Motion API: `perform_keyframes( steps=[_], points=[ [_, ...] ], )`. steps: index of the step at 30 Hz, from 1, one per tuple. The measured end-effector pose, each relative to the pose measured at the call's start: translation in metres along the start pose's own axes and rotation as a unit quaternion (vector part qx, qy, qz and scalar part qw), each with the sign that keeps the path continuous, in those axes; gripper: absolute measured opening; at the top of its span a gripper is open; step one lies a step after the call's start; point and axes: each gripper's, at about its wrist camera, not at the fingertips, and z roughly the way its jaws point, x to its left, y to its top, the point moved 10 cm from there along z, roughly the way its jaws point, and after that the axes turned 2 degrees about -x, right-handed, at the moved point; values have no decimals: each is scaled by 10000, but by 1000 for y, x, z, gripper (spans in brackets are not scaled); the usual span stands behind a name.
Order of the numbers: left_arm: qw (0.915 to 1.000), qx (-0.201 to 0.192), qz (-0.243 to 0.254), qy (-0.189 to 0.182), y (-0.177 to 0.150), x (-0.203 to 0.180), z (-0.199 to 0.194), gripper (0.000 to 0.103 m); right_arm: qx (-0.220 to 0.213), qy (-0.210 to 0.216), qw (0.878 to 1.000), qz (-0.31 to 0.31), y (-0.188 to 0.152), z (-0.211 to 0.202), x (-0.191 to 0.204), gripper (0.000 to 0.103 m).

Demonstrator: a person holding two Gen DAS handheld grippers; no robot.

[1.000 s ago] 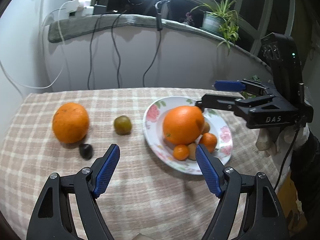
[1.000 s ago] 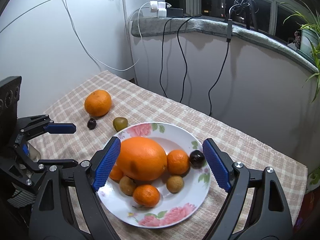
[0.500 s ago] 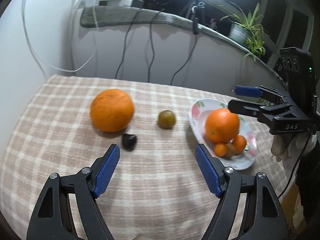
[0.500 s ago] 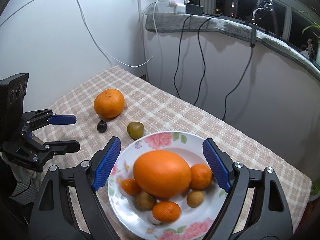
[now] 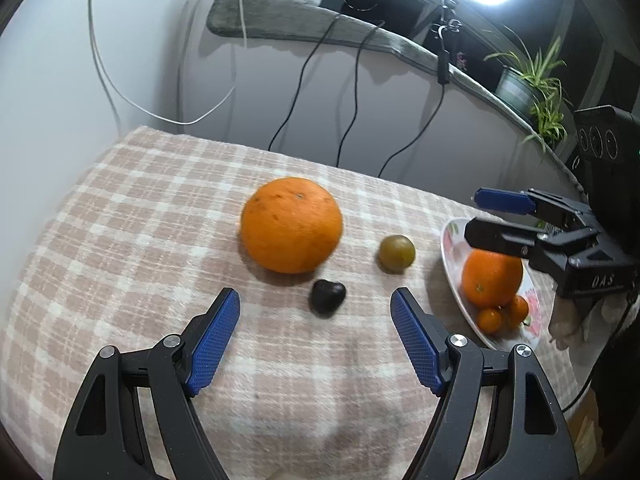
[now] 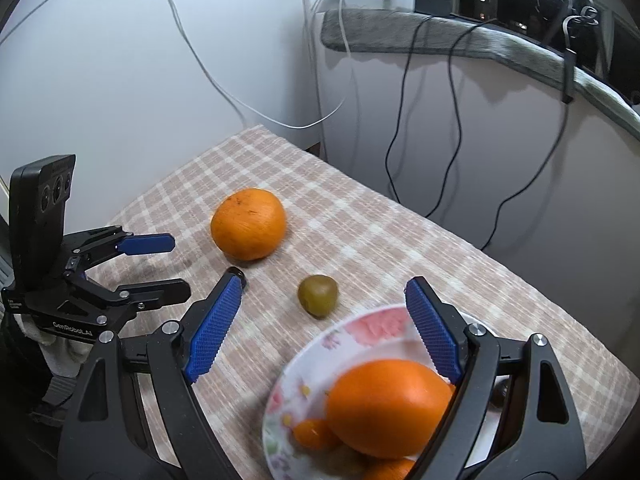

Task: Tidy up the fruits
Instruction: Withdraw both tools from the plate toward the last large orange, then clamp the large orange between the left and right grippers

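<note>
Checked tablecloth (image 5: 132, 216) bears fruit beneath cable-draped grey sill (image 5: 304, 26).

— How does the left gripper (image 5: 315, 310) stand?
— Jaws spread wide, blue pads (image 5: 214, 338) facing each other, nothing between them; it is tilted down.
— And the right gripper (image 6: 322, 318)?
— Also agape and empty — held off to the right side, fingers level.
</note>
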Motion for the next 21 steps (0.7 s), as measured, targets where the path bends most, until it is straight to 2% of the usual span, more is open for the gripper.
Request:
perform_keyframes(
  steps=[5, 13, 21],
  points=[
    [9999, -5, -138, -71, 5, 8, 6, 78, 118, 81, 9999, 84, 6, 16, 12, 87],
    [9991, -9, -360, -201, 15, 18, 18, 78, 228, 381, 9961, 765, 22, 40, 21, 87],
    [9983, -7, -522, -252, 18, 24, 29, 78, 428, 435, 9923, 1082, 26, 65, 30, 87]
  ],
)
